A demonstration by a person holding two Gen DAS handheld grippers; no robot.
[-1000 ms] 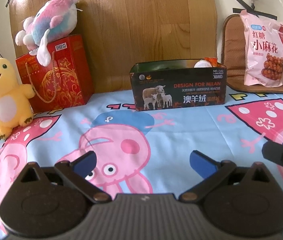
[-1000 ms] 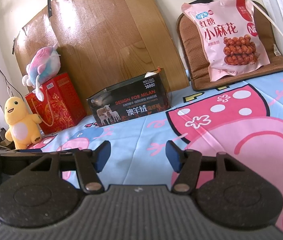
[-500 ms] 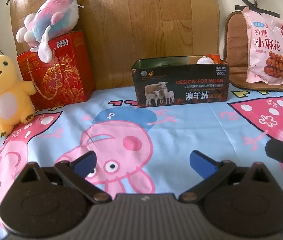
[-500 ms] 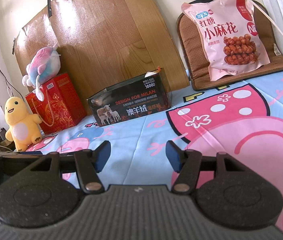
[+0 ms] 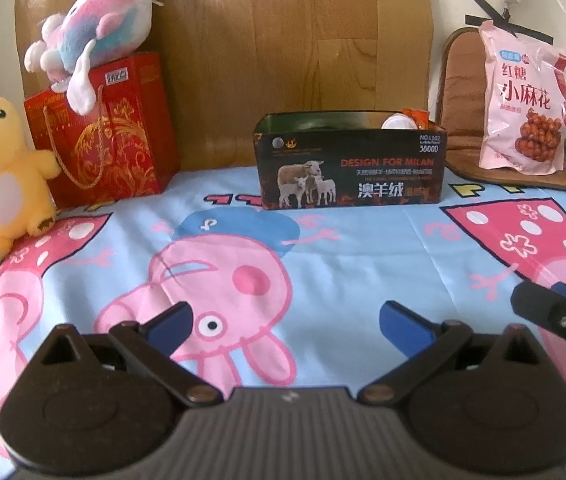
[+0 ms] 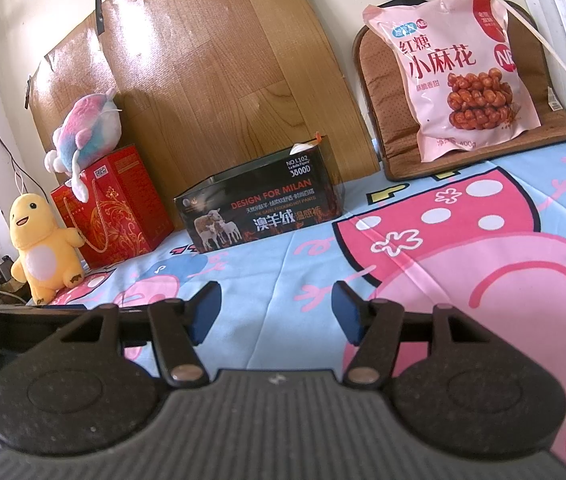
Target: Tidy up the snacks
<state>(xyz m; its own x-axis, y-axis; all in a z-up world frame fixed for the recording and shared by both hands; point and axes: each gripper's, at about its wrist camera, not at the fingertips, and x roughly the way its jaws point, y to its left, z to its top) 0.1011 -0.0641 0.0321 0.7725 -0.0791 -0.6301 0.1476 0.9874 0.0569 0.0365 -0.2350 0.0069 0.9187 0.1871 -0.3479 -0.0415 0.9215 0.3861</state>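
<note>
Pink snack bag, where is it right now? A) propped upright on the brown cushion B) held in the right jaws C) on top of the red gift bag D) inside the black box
A: the pink snack bag leans upright against the brown cushion, apart from the black box; the right gripper has open, empty jaws.
</note>
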